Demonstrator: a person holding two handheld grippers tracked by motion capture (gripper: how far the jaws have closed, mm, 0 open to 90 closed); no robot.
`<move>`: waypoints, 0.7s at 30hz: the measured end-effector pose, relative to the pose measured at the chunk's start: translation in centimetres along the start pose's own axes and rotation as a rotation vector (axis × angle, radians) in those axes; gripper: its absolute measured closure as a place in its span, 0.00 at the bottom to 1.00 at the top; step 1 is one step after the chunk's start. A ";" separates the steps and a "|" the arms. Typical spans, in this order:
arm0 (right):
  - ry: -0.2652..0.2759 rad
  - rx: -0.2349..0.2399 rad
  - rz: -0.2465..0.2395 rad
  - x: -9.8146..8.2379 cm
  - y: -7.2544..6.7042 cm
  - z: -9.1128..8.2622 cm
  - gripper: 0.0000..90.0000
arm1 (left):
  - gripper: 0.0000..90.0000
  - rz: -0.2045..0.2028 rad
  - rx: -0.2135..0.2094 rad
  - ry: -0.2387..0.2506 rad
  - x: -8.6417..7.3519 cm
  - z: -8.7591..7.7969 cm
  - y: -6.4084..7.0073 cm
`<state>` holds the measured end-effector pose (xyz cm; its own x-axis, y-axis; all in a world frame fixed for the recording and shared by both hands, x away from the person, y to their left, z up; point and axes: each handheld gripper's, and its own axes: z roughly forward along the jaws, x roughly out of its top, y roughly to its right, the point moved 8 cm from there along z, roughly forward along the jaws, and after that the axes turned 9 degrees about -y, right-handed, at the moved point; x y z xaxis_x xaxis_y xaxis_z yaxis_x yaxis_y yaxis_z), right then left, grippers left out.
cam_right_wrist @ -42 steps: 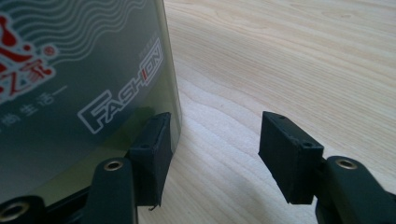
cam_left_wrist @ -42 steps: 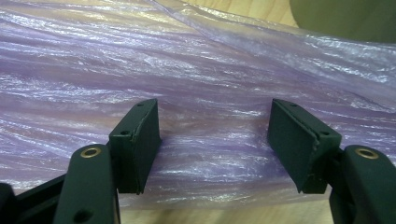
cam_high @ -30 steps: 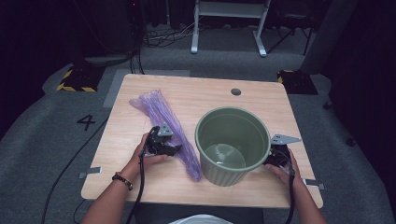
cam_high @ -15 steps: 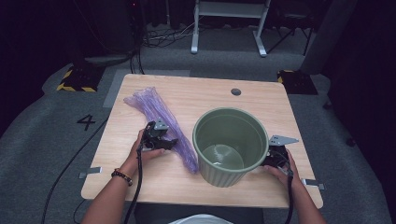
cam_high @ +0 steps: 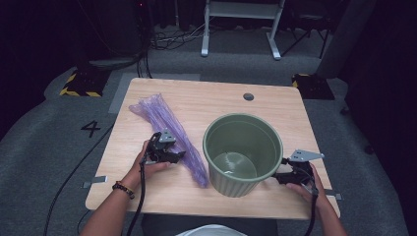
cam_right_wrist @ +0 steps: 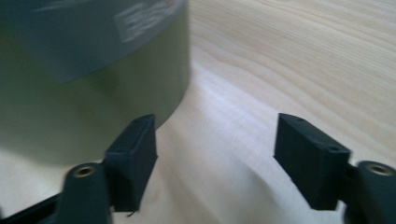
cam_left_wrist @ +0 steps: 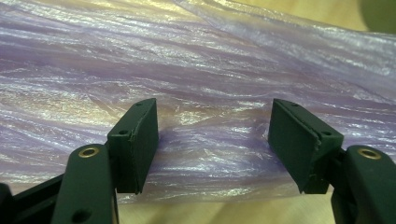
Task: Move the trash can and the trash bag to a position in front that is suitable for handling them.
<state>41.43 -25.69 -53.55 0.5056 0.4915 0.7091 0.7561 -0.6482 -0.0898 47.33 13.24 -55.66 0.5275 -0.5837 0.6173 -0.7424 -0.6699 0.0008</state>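
Note:
A round olive-green bin (cam_high: 236, 184) stands upright and empty on the wooden table (cam_high: 206, 98). Left of it a long purple plastic bag (cam_high: 162, 118) lies flat, running from the far left toward the bin's foot. My left gripper (cam_high: 181, 156) rests at the bag's middle. It is open, with the crinkled bag (cam_left_wrist: 210, 70) spread under and between its jaws, the pads not pressing it. My right gripper (cam_high: 278, 176) sits low at the bin's right side. Its jaws have just been opening; bare wood shows between them, and the bin's wall (cam_right_wrist: 84, 93) is just beyond one fingertip (cam_right_wrist: 135, 154).
A round cable hole (cam_high: 248, 97) sits near the table's far edge. Beyond the table are grey floor, a white stand's legs (cam_high: 241, 29) and a yellow-black marked block (cam_high: 78, 83). Open wood lies behind the bin and at the near left corner.
My right gripper has drawn back slightly to the right, away from the bin's side. The bin sits a little further left than a second ago. The left gripper has hardly moved.

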 end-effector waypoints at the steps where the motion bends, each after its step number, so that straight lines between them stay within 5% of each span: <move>1: 0.006 0.021 -0.010 -0.3 -0.5 -0.4 0.29 | 0.37 0.002 -0.008 0.000 -0.2 -0.1 0.3; 5: -0.001 0.073 -0.072 -1.4 -2.9 -1.3 0.23 | 0.37 0.025 -0.017 0.001 -0.9 -0.7 1.2; 9: 0.010 0.117 -0.079 -1.6 -5.4 -1.0 0.18 | 0.37 0.046 -0.038 0.002 -1.5 -1.1 2.9; 14: 0.017 0.109 -0.077 -0.9 -6.7 0.1 0.18 | 0.36 0.108 -0.083 0.000 -1.4 -1.1 5.9; 21: 0.046 0.070 -0.064 0.3 -7.6 1.2 0.17 | 0.35 0.117 -0.093 -0.005 0.1 0.1 7.8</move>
<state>36.35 -19.92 -53.47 0.4369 0.5023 0.7462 0.8140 -0.5737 -0.0905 41.64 7.94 -55.69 0.4371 -0.6581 0.6131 -0.8339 -0.5519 0.0022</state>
